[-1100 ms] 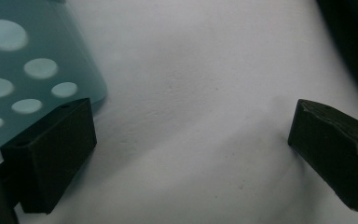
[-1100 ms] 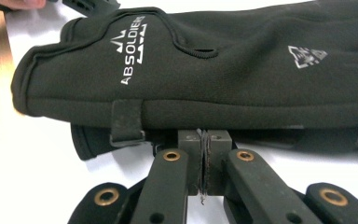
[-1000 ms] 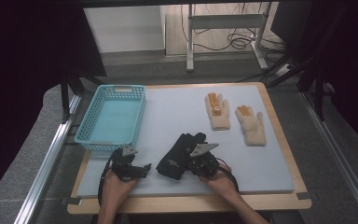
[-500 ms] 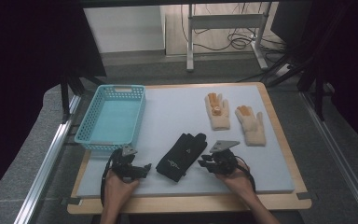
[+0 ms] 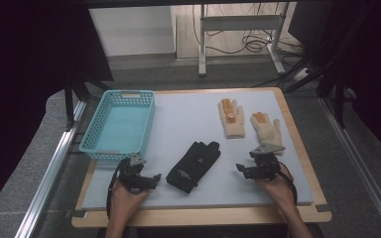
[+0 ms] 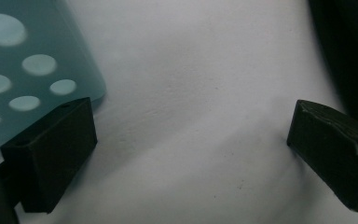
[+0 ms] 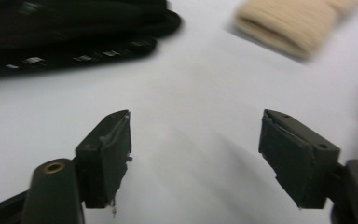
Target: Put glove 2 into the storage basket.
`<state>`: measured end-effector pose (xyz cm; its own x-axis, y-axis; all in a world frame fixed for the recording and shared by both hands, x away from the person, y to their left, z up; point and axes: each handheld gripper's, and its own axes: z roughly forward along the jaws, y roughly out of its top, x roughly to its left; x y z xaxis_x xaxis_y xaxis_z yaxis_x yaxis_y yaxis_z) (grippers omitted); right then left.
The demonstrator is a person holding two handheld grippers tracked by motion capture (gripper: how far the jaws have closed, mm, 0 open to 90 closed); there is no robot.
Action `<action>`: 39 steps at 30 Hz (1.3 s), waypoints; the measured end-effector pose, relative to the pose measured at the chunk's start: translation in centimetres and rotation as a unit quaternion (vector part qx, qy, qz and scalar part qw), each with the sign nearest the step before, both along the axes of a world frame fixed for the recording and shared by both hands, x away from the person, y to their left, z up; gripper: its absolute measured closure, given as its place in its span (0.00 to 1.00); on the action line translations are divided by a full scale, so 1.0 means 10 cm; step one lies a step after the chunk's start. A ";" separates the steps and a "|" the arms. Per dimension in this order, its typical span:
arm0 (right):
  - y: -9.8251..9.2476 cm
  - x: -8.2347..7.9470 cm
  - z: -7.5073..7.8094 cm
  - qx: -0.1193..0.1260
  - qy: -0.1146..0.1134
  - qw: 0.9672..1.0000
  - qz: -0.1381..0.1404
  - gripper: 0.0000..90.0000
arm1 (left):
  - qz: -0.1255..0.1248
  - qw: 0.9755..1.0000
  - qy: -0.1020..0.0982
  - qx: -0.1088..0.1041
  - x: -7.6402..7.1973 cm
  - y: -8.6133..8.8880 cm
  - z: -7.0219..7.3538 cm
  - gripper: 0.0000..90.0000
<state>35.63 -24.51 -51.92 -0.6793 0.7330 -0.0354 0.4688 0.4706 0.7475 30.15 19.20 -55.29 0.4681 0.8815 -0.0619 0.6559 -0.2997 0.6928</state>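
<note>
A matt white foam-like mat (image 5: 178,124) is laid over a pale wooden board (image 5: 297,129). The basket (image 5: 119,124) is made of light-blue perforated plastic, faintly glossy. The black glove (image 5: 193,165) is seen as smooth dark cloth (small printed marks on it), while the two beige gloves (image 5: 231,119) are knitted and fuzzy, with orange patches.

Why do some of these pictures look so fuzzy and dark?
In the right gripper view, the black glove and beige glove are smeared by motion blur. In the left gripper view, the blue basket is too close and out of focus. In the high view, the mat is brightly lit while the surroundings stay nearly black.
</note>
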 end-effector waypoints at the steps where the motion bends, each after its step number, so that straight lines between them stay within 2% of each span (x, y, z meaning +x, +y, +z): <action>1: -0.05 0.01 -0.03 -0.009 -0.001 1.000 -0.011 0.25 | 0.000 1.000 0.000 0.000 0.00 0.00 0.00 0.02; 5: -0.11 0.04 -0.09 -0.027 0.003 1.000 -0.015 0.21 | -0.002 1.000 0.001 0.000 0.00 0.00 0.00 0.01; 6: -0.15 0.06 -0.10 -0.006 0.012 1.000 -0.015 0.21 | -0.002 1.000 0.001 0.000 0.00 0.00 0.00 0.01; 7: -0.16 0.07 -0.10 -0.001 0.014 1.000 -0.016 0.21 | -0.003 1.000 0.001 0.000 0.00 0.00 0.00 0.01; 10: -0.16 0.07 -0.11 -0.004 0.014 1.000 -0.015 0.21 | -0.003 1.000 0.001 -0.001 0.00 0.00 0.00 0.01; 11: -0.13 0.05 -0.11 -0.018 0.006 1.000 -0.015 0.20 | -0.003 1.000 0.001 -0.001 0.00 0.00 0.00 0.01; 17: -0.13 0.05 -0.12 -0.016 0.006 1.000 -0.019 0.20 | -0.005 1.000 -0.003 0.003 -0.02 0.00 0.01 0.04; 23: -0.13 0.05 -0.12 -0.016 0.005 1.000 -0.019 0.20 | -0.026 1.000 0.008 0.015 -0.08 0.01 0.06 0.05; 25: -0.13 0.05 -0.12 -0.017 0.005 1.000 -0.019 0.20 | -0.031 0.999 0.010 0.010 -0.10 0.01 0.09 0.04; 26: -0.13 0.05 -0.12 -0.017 0.005 1.000 -0.019 0.20 | -0.032 0.999 0.011 0.003 -0.11 0.00 0.11 0.04; 27: -0.13 0.05 -0.12 -0.017 0.004 1.000 -0.019 0.20 | -0.040 0.999 0.012 -0.017 -0.11 -0.01 0.16 0.04; 28: -0.13 0.05 -0.12 -0.017 0.004 1.000 -0.019 0.20 | -0.040 0.999 0.012 -0.017 -0.11 -0.01 0.16 0.03; 29: -0.13 0.05 -0.12 -0.017 0.004 1.000 -0.019 0.20 | -0.051 0.998 0.010 -0.031 -0.11 -0.06 0.21 0.02; 31: -0.13 0.05 -0.12 -0.017 0.004 1.000 -0.019 0.20 | -0.060 0.998 0.009 -0.031 -0.11 -0.09 0.23 0.01; 34: -0.13 0.05 -0.12 -0.017 0.004 1.000 -0.019 0.20 | -0.083 0.996 0.004 -0.020 -0.10 -0.23 0.32 0.00; 36: -0.13 0.05 -0.12 -0.017 0.004 1.000 -0.019 0.20 | -0.099 0.995 0.003 -0.020 -0.04 -0.39 0.40 0.00; 39: -0.13 0.05 -0.12 -0.017 0.004 1.000 -0.019 0.20 | -0.110 0.994 0.005 -0.016 0.02 -0.48 0.45 0.00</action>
<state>36.11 -25.85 -53.10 -0.6512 0.7569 -0.0550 0.4928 0.4769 0.7278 30.30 14.39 -50.77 0.6488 0.7553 -0.0926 0.5831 -0.4152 0.6984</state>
